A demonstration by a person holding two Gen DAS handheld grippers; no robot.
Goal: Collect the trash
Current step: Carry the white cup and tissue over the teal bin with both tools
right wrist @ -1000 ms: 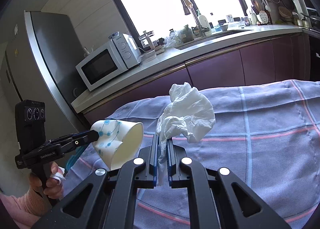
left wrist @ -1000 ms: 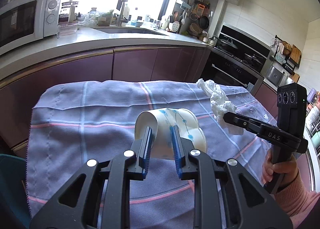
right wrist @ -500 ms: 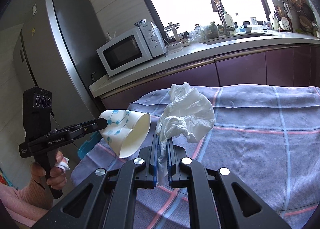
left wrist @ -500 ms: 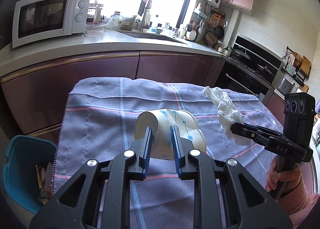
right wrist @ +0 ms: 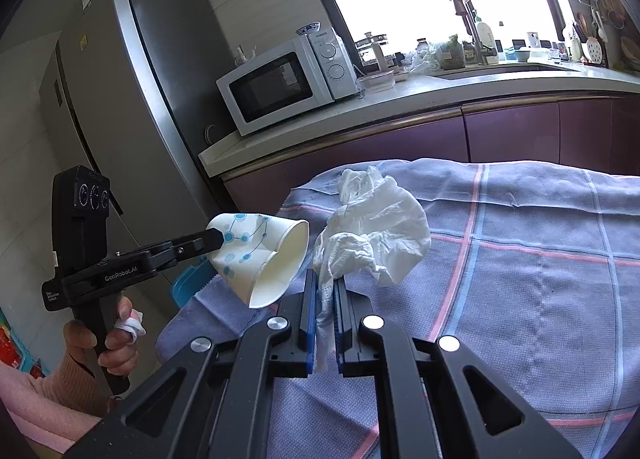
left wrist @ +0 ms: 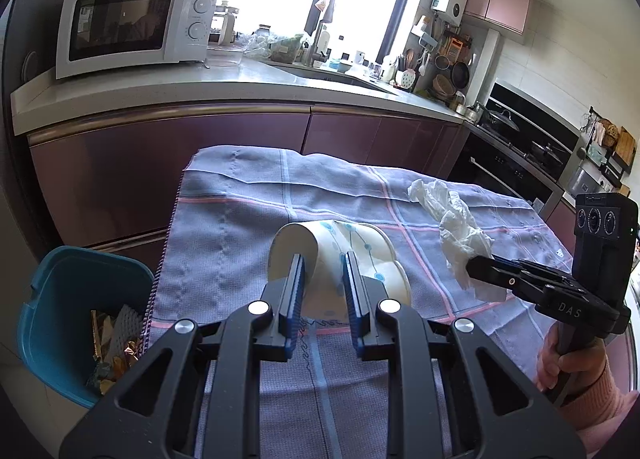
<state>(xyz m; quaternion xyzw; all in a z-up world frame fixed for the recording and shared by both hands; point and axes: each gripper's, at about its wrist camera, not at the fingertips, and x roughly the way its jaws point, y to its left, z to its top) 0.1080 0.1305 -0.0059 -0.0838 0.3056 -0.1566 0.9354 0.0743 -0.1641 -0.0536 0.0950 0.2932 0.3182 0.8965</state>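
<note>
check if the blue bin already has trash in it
Yes. The blue bin holds wrappers and scraps at its bottom, well below its rim.

**A home kitchen**

A white microwave [left wrist: 132,21] sits on a pale countertop [left wrist: 248,85] over plum-coloured cabinets [left wrist: 168,171], beside a steel refrigerator [right wrist: 132,99]. A sink tap [right wrist: 460,3] stands under the bright window, with utensils and pans [left wrist: 452,69] hung beside it, a built-in oven [left wrist: 508,175] below a hob, and a checked tablecloth [left wrist: 248,219] in front.
</note>
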